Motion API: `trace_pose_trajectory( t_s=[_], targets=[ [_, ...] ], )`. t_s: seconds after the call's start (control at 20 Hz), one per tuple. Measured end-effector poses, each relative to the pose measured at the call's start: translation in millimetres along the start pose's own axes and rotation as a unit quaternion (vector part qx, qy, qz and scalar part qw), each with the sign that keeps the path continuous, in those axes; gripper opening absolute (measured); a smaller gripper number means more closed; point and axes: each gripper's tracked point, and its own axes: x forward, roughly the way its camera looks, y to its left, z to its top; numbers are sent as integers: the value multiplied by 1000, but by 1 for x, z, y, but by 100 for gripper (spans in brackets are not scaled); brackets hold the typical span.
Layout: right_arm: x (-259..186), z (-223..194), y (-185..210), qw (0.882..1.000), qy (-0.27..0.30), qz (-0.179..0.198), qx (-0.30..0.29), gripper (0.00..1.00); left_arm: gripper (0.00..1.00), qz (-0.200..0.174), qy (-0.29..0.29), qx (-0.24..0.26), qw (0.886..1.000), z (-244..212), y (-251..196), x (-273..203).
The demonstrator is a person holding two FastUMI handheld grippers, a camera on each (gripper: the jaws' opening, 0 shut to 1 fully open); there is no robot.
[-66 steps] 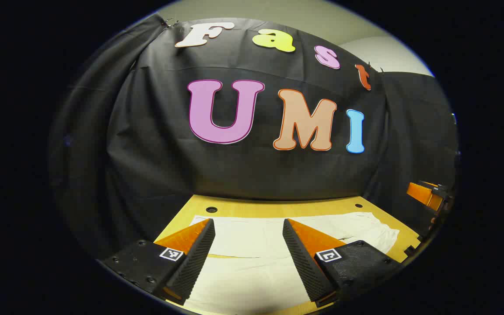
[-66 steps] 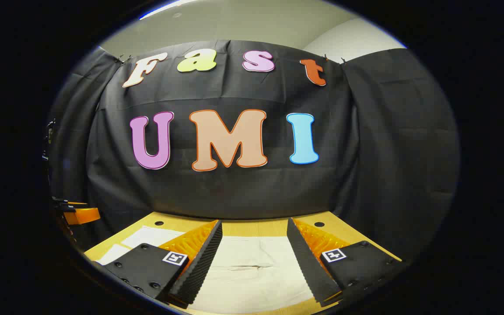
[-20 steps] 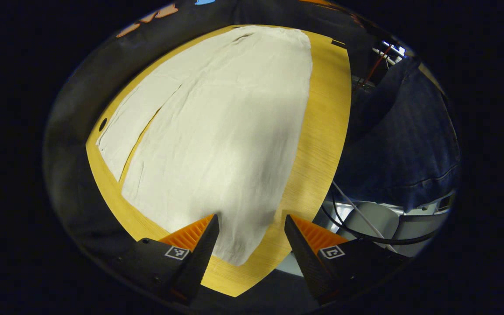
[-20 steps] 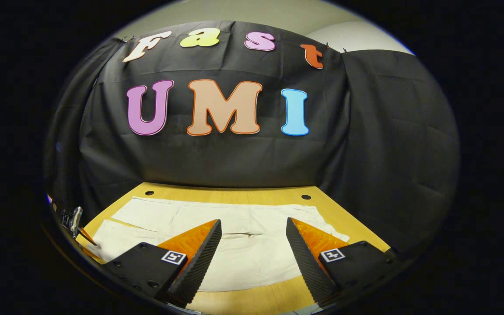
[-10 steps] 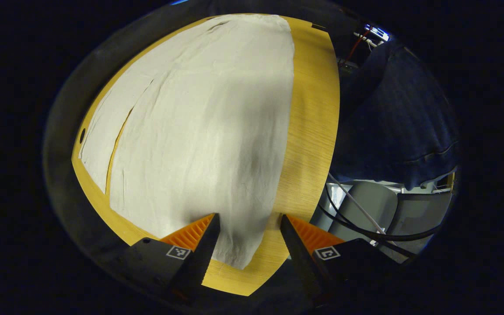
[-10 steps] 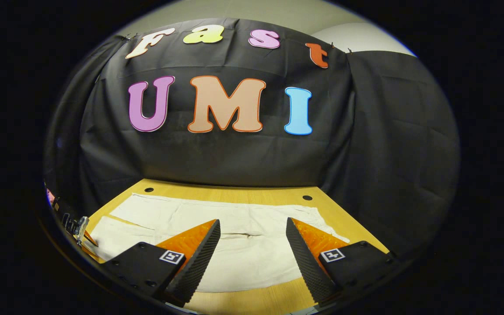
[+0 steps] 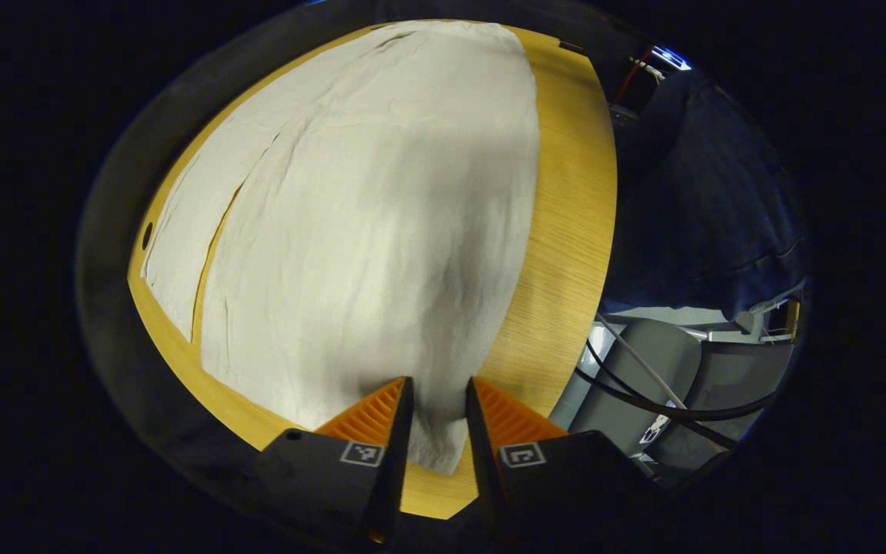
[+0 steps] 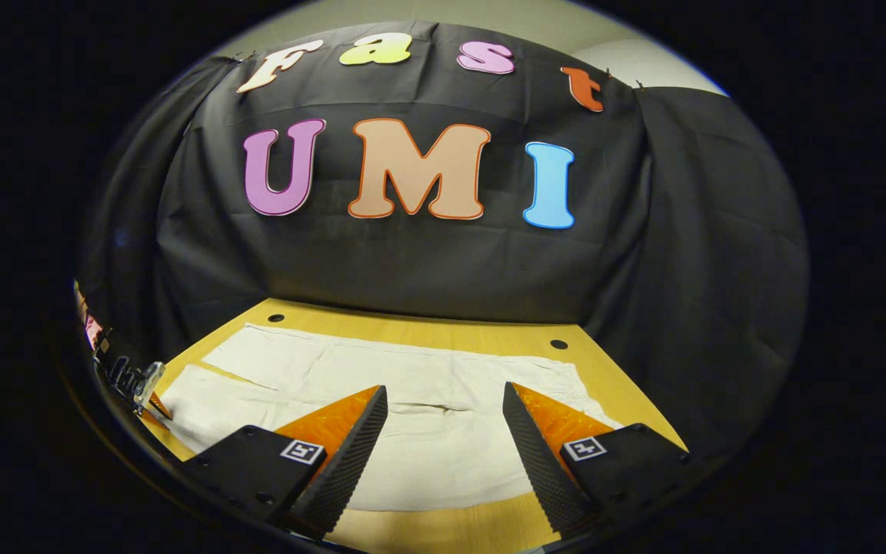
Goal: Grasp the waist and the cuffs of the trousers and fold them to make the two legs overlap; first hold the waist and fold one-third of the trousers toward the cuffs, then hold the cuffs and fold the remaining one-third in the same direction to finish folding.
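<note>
Recording booth, lab-like: black cloth wall (image 8: 428,261) draped behind a bare wood table (image 8: 443,335) with drilled holes, plain room wall above; cables (image 7: 643,385) and grey equipment under the table edge.

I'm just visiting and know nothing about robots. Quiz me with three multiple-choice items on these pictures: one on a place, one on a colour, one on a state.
1. Where do the trousers lie?
A. Spread on the wooden table
B. Hung on the black cloth
C. Heaped on the floor

2. What colour are the trousers?
A. Dark blue
B. Cream white
C. Red

3. How does the right tool stand?
A. Shut on the trousers
B. Shut on nothing
C. Open above the trousers

Answers:
1. A: cloth lies flat on the table, both legs showing.
2. B: pale cream against the yellow wood.
3. C: its fingers stand wide apart, the cloth lying between and below them. The left tool has narrowed around a trouser corner near the table edge.
</note>
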Motion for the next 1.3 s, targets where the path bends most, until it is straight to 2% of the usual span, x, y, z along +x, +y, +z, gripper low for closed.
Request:
trace_pose_trajectory(
  t_s=[0.05, 0.1, 0.2, 0.35, 0.5, 0.75, 0.85, 0.95, 1.15, 1.3],
  targets=[
    [4, -1, 0, 1000, 1, 6, -4, 97, 30, 5, 2, 4, 1000, 0, 3, -1],
    [8, -1, 2, 1000, 1, 12, -7, 97, 14, 7, 4, 14, 1000, 0, 7, -1],
    [15, -2, 8, 1000, 2, 27, -9, 97, 1, 1, 8, 37, 999, 0, 8, -1],
    [26, -7, 15, 998, 5, 56, -17, 97, 0, -6, 21, 41, 999, 1, 6, 0],
    [28, -19, 19, 993, 24, 108, -39, 98, 0, -7, 32, 40, 999, 0, 7, 0],
    [29, -68, -18, 972, 96, 171, -126, 98, 0, -1, 46, 31, 998, 0, 7, 2],
    [29, -86, -40, 960, 131, 185, -165, 98, 0, 0, 49, 25, 998, 1, 7, 2],
    [29, -107, -63, 941, 162, 197, -220, 98, 0, 2, 52, 23, 998, 0, 7, 2],
    [29, -140, -94, 899, 214, 237, -299, 98, 0, 0, 57, 16, 998, 1, 7, 2],
    [34, -175, -118, 860, 255, 263, -355, 98, 0, -9, 62, 10, 998, 1, 8, 3]
  ],
)
